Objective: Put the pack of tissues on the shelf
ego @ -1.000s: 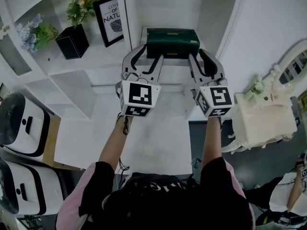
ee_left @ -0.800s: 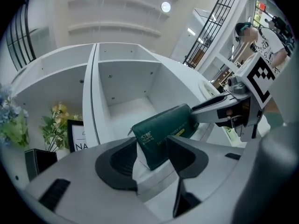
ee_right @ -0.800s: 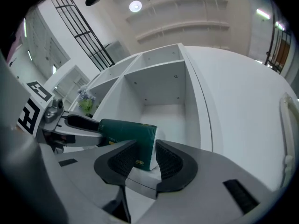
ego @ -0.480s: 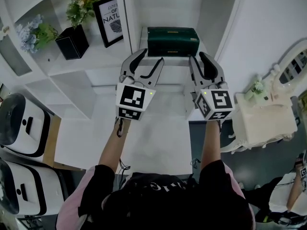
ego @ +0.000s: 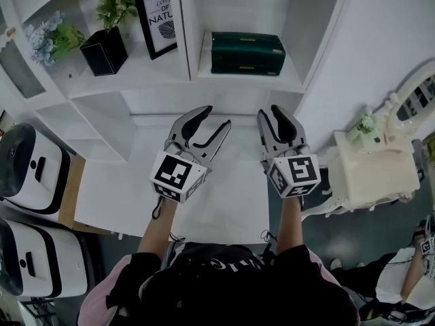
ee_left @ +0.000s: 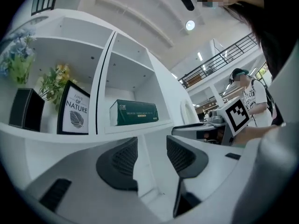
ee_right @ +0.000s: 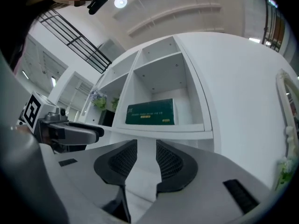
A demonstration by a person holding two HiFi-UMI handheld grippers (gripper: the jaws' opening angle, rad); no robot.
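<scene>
The pack of tissues (ego: 247, 53) lies in the shelf (ego: 251, 81), in the compartment right of the upright divider. It sits flat on the board near its front edge, with its long axis running along that edge. The left hand-held gripper (ego: 215, 117) and the right hand-held gripper (ego: 270, 112) hang below and in front of it, over the white tabletop (ego: 224, 202) under the shelf, well apart from the pack.

Each hand-held gripper's own view shows its ribbed pads standing apart with nothing between them: the left (ee_left: 151, 143) is a little wider than the right (ee_right: 146, 146), and neither holds anything. The dark green pack (ee_left: 134, 112) shows beyond and above both sets of jaws, its broad printed face turned outward (ee_right: 150, 112).

Seen from the head view, the pack lies ahead between the two hand-held grippers, somewhat nearer the right one. The placing looks done, so any coming move only needs to keep clear of the board's front edge.

In the compartment to the left stand a framed print (ego: 156, 19) and a black planter (ego: 104, 49) with greenery (neither touches the pack). The shelving is white, smooth and bare around the pack. The room is bright, with white appliances (ego: 30, 168) at the tabletop's left edge and an ornate white side table (ego: 374, 172) to its right.
</scene>
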